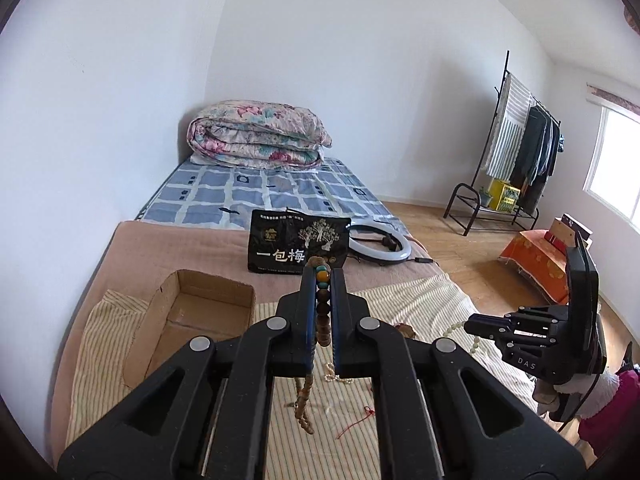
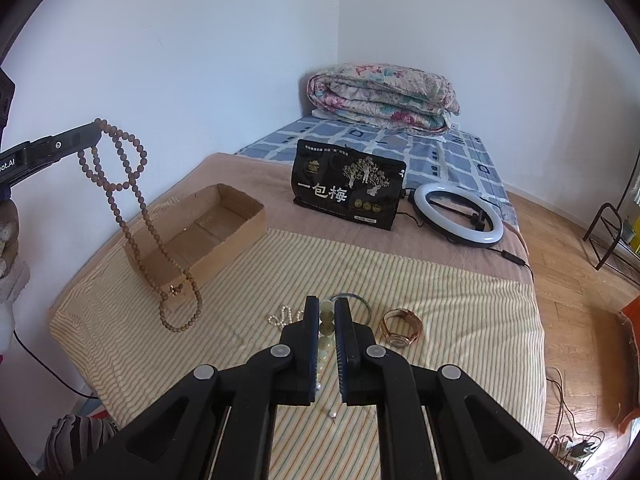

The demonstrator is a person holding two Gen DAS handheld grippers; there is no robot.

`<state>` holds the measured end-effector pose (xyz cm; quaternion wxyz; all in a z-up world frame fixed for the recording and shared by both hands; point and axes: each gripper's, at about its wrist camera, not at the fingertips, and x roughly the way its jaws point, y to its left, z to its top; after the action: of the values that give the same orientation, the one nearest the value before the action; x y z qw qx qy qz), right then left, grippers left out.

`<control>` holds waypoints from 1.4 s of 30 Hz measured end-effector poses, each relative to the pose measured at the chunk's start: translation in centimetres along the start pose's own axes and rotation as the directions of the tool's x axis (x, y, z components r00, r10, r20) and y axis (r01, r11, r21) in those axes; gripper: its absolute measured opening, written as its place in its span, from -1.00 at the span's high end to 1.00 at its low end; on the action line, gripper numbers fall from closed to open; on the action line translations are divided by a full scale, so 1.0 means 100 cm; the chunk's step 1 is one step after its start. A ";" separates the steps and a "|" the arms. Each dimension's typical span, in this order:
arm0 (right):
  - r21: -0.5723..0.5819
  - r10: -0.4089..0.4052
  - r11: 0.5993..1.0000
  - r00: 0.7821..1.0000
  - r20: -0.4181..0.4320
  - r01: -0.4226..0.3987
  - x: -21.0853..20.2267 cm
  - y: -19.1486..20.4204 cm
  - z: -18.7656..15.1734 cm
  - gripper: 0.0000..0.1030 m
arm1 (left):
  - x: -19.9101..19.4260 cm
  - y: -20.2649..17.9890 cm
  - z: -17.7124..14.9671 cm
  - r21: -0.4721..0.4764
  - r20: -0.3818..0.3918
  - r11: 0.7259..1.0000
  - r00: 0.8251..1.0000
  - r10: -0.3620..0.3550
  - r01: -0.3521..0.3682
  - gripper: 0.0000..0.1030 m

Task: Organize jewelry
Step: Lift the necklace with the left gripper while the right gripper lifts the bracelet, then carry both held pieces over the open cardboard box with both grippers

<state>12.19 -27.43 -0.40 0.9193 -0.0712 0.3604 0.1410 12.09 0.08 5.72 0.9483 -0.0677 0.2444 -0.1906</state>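
My left gripper [image 1: 322, 276] is shut on a long brown bead necklace [image 1: 323, 312] and holds it up in the air; in the right wrist view the strand [image 2: 132, 200] hangs from it in loops, its low end over the striped cloth [image 2: 440, 300]. My right gripper [image 2: 327, 312] is shut on a pale green bead bracelet [image 2: 326, 320], just above the cloth. An open cardboard box [image 2: 236, 208] sits at the left. A rose-gold watch [image 2: 402, 326] and a small white pearl strand [image 2: 284, 316] lie on the cloth.
A black snack bag [image 2: 348, 184] and a ring light [image 2: 460, 214] lie behind the cloth. A folded floral quilt [image 2: 380, 96] sits at the bed's far end. A clothes rack [image 1: 520, 152] stands by the right wall. A red string [image 1: 356, 424] lies on the cloth.
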 end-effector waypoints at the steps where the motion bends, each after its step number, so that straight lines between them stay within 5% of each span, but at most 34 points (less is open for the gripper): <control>1: -0.003 0.005 1.000 1.000 0.005 -0.005 0.000 0.003 0.004 0.90 | -0.002 0.004 0.004 -0.001 0.007 1.000 1.000 0.007 -0.007 0.93; 21: -0.085 0.136 0.987 0.990 0.027 -0.134 0.048 0.088 0.076 0.90 | 0.009 0.115 0.020 -0.080 0.018 0.985 0.988 0.155 -0.153 0.93; 42: -0.122 0.219 0.967 0.974 -0.058 -0.225 0.151 0.164 0.103 0.90 | 0.034 0.174 -0.010 -0.145 -0.055 0.971 0.981 0.183 -0.190 0.93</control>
<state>24.29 -6.31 -3.63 0.8831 -0.0922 0.3765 0.2643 20.05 14.70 -0.53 0.9490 -0.1115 0.2829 -0.0831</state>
